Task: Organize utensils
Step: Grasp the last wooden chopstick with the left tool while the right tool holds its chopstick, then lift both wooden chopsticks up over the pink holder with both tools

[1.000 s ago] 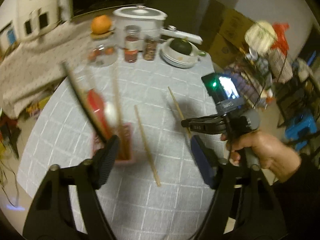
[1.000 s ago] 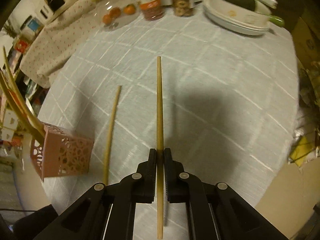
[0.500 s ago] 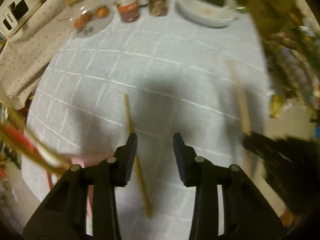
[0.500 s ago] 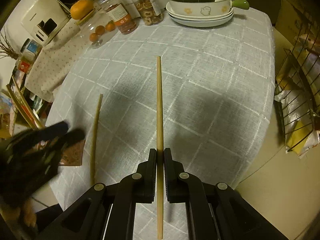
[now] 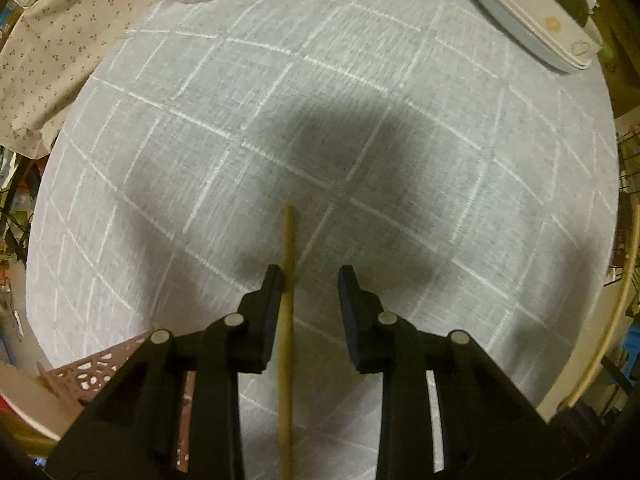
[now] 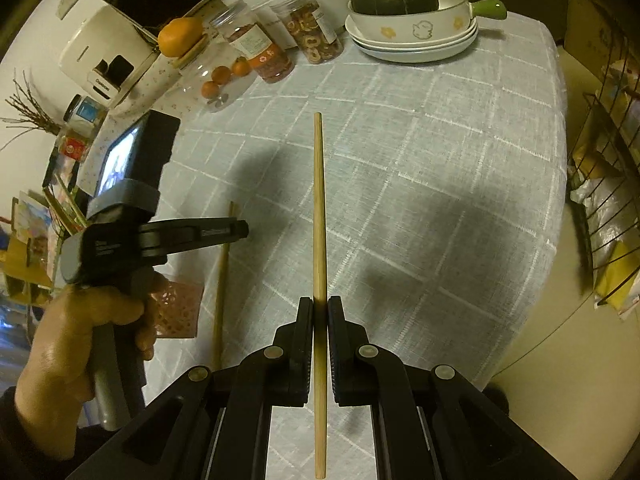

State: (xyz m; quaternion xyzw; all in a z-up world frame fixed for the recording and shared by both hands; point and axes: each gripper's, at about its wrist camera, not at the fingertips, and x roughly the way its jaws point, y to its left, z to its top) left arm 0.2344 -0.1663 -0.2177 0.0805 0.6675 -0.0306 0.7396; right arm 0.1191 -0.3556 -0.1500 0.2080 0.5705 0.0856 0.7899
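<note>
1. Right black two-finger gripper [image 6: 319,312] clamped tight on a long pale wooden chopstick [image 6: 318,208], held clear above the grey checked tablecloth [image 6: 440,184]; gripped near the lower third, probably so the long end leads into the holder.
2. Left black two-finger gripper [image 5: 310,280] pointed straight down over a second pale wooden chopstick [image 5: 287,320] lying flat on the cloth; jaws narrow and just been closing, stick between them, tight against the left pad with a gap to the right one, so not yet pinched.
3. Pink perforated square utensil holder [image 5: 96,364] just beside the left gripper, likely the destination for both sticks.
4. Contact of the left fingertips with the cloth hard to judge.
</note>
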